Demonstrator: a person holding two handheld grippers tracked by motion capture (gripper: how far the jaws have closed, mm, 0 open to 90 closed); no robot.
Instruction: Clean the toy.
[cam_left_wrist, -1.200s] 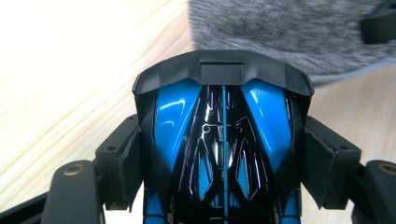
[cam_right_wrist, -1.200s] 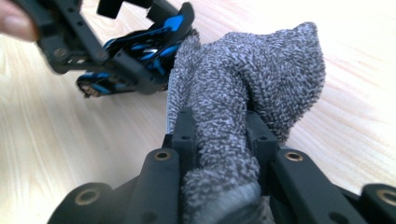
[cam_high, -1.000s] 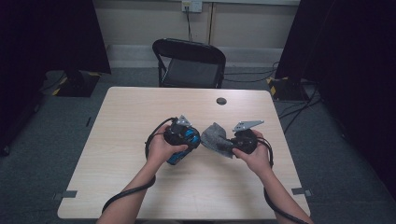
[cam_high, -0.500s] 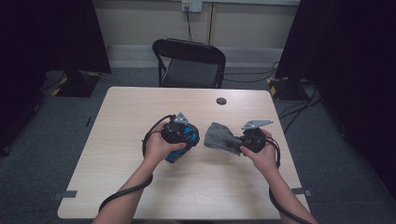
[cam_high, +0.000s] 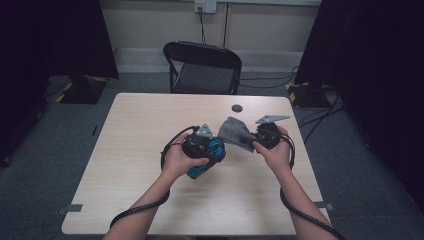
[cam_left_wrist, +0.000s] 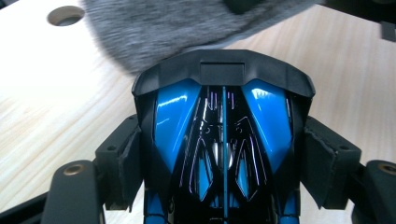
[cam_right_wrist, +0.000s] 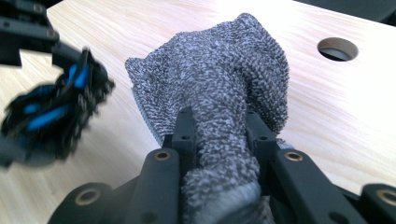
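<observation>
A glossy blue and black plastic object (cam_left_wrist: 223, 140), shaped like a toy car or a mouse, lies lengthwise between the jaws of my left gripper (cam_left_wrist: 223, 161), and the pads press its sides. In the high view my left gripper (cam_high: 212, 150) holds this blue object (cam_high: 200, 170) above the table's middle. My right gripper (cam_right_wrist: 219, 128) is shut on a bunched grey terry cloth (cam_right_wrist: 219, 79). From above, the cloth (cam_high: 234, 132) hangs between the two hands, just ahead of the right gripper (cam_high: 255, 140) and close to the blue object's front.
The light wooden table (cam_high: 150, 125) has a round cable hole (cam_high: 236, 108) near its far edge, also visible as the hole (cam_right_wrist: 337, 49). A black folding chair (cam_high: 202, 67) stands behind the table. Cables trail from both grippers off the near edge.
Both hands have drifted a little toward the far side and upward with their loads. The cloth is now higher in the picture. The grips look the same.
</observation>
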